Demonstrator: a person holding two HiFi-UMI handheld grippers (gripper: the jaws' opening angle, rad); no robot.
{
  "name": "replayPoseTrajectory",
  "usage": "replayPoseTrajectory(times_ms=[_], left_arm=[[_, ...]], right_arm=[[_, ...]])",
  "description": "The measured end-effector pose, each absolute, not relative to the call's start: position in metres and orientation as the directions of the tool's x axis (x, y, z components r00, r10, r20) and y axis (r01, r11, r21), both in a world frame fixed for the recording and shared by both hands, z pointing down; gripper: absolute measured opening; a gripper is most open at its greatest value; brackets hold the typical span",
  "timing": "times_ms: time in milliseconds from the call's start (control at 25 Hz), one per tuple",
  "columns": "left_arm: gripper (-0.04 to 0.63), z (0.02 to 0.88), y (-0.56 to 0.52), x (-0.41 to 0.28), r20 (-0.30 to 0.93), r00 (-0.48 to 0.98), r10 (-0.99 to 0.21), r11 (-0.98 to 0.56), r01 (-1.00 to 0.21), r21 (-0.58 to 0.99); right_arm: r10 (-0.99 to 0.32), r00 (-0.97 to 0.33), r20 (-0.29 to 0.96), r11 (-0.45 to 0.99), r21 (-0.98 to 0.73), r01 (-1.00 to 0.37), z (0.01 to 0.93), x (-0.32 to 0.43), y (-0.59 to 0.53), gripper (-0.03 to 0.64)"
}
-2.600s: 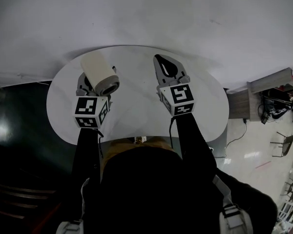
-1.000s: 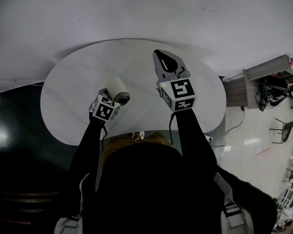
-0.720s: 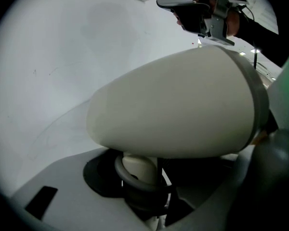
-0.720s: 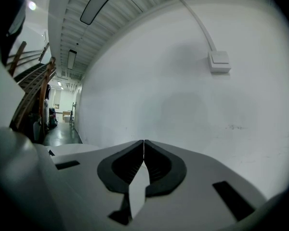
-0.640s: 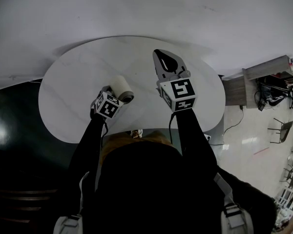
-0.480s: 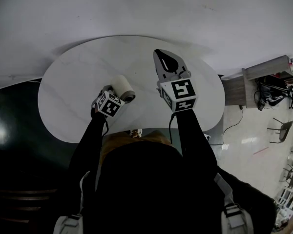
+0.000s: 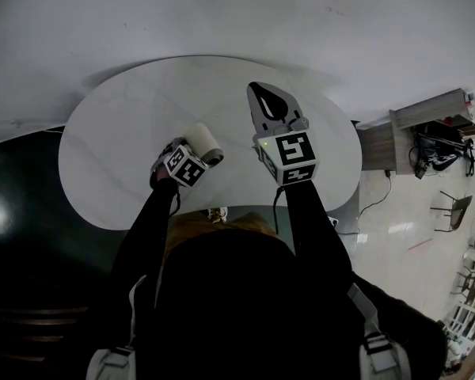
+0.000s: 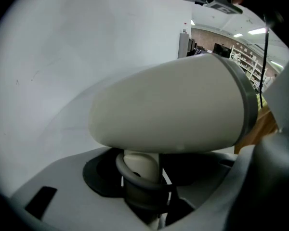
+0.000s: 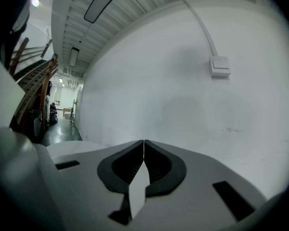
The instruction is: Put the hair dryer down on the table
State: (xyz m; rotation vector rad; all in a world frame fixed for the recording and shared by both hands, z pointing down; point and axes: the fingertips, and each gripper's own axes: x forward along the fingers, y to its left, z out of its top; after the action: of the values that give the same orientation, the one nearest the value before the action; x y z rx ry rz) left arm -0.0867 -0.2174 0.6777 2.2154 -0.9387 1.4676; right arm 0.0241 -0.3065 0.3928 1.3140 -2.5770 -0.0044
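The hair dryer has a cream barrel with a grey ring at its mouth. It sits low over the white oval table, near the middle. My left gripper is just behind it, its marker cube tilted. In the left gripper view the barrel lies across the frame and its handle stands between the jaws of the left gripper, which hold it. Whether the barrel rests on the tabletop I cannot tell. My right gripper hovers over the table's right half, shut and empty, its tips meeting.
A white wall rises behind the table, with a switch box and a cable on it. Dark floor lies to the left. A grey cabinet with cables and a chair stand off to the right.
My left gripper has come down from high above the table to just over it with the hair dryer, then drifted slightly right. The right gripper has stayed put.
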Motion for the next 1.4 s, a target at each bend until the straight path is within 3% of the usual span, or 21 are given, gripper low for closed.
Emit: replayPoseTrajectory(times_ms=[280, 600, 1400], left_arm=[[0.239, 0.694, -0.209, -0.078, 0.932, 0.215, -0.292, -0.788, -0.606, -0.107], [0.244, 0.695, -0.208, -0.078, 0.942, 0.237, -0.239, -0.791, -0.610, -0.047], [0.259, 0.697, -0.210, -0.081, 0.944, 0.232, -0.234, -0.763, -0.646, -0.030]], right_arm=[[-0.800, -0.554, 0.230, 0.588, 0.116, -0.801, 0.395, 0.029, -0.301, 0.028], [-0.799, -0.555, 0.232, 0.590, 0.120, -0.798, 0.393, 0.028, -0.296, 0.028], [-0.785, -0.576, 0.226, 0.608, 0.102, -0.788, 0.399, 0.026, -0.291, 0.028]])
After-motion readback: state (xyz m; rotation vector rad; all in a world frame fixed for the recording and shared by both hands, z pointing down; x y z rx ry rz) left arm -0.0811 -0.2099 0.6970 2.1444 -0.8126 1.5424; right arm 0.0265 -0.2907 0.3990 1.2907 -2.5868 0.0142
